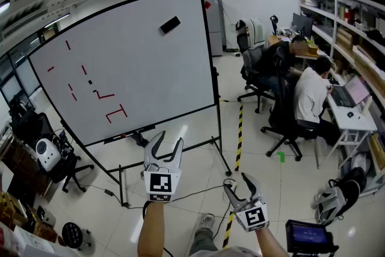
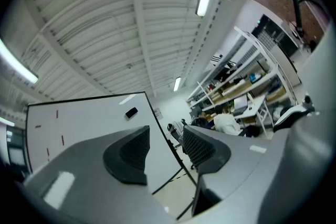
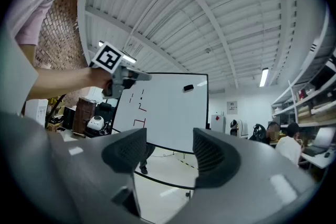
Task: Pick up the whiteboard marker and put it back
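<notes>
The whiteboard (image 1: 129, 63) stands on a wheeled frame ahead of me, with red marks and a black eraser (image 1: 170, 24) stuck near its top. A narrow tray (image 1: 129, 134) runs under its lower edge; I cannot make out a marker there. My left gripper (image 1: 169, 140) is raised in front of the board's lower edge, jaws apart and empty. Lower and to the right, my right gripper (image 1: 236, 182) is also open and empty. The left gripper view shows the left gripper (image 2: 165, 147) aimed past the board (image 2: 79, 118). The right gripper (image 3: 169, 152) faces the board (image 3: 168, 107).
People sit on office chairs (image 1: 283, 117) at desks (image 1: 349, 111) along the right wall, under shelves. Yellow-black tape (image 1: 239, 129) and cables (image 1: 198, 192) cross the floor. Equipment and a chair (image 1: 51, 156) crowd the left. A small screen (image 1: 308, 235) sits at lower right.
</notes>
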Available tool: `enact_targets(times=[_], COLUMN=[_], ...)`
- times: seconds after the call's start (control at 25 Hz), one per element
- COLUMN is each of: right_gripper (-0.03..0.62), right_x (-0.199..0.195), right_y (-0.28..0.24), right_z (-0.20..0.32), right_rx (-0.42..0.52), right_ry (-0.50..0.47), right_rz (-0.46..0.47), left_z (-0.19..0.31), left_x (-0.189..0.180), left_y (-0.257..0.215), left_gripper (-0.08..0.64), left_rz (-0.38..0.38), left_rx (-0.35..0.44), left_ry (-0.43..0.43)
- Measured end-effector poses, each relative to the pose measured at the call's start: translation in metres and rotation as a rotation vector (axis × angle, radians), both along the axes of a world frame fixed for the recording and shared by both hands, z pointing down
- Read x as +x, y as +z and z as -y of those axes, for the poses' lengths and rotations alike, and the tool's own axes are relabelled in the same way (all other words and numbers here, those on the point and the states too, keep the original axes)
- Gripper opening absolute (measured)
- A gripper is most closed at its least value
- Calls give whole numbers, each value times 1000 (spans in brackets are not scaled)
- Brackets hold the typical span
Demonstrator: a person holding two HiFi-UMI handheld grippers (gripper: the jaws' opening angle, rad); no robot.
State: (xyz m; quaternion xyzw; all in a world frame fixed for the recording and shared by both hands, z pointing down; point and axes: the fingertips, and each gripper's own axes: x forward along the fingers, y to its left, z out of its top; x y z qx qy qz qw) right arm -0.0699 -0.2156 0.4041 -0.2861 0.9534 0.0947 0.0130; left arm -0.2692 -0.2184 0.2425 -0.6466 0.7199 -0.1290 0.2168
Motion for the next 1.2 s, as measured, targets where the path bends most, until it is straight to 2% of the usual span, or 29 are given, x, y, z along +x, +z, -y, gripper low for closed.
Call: enact_targets(times=[0.16, 0.24, 0.32, 0.4, 0.52, 0.64, 0.72, 0.8, 0.92, 1.04, 1.12, 1.2], right_gripper=[272, 272, 272, 272, 272, 272, 272, 272, 272, 272, 272, 272], right_x=[-67, -101, -135, -163, -193, -200, -197, -194, -197, -201, -200, -194], right_y=[13, 16, -4, -23, -19, -10, -4, -1, -1, 0, 4, 6], right_z=[53, 79, 104, 126, 161, 195, 216, 233, 246, 253, 258, 262], right_rx=[-8, -11, 24, 75, 101, 28, -7, -9, -4, 15, 24, 23], right_ry=[0, -10, -17, -15, 10, 57, 92, 119, 130, 133, 143, 159], right_rz=[-34, -64, -50, -51, -109, -100, -107, -123, -131, -149, -156, -157], left_z=[118, 179, 244, 302, 373, 438, 475, 498, 519, 537, 541, 539], left_x=[-56, -82, -114, -148, -197, -239, -258, -270, -287, -307, -316, -317], left_y=[-60, -94, -140, -194, -243, -240, -218, -205, -199, -189, -190, -196], left_gripper=[199, 205, 207, 219, 312, 372, 373, 372, 371, 371, 354, 310], left_rz=[305, 440, 563, 662, 768, 792, 803, 836, 861, 775, 718, 697], left_rx=[-52, -44, -9, 36, 45, -78, -176, -218, -212, -224, -194, -152], left_ry=[-5, -22, -71, -151, -257, -271, -250, -270, -310, -272, -261, -265])
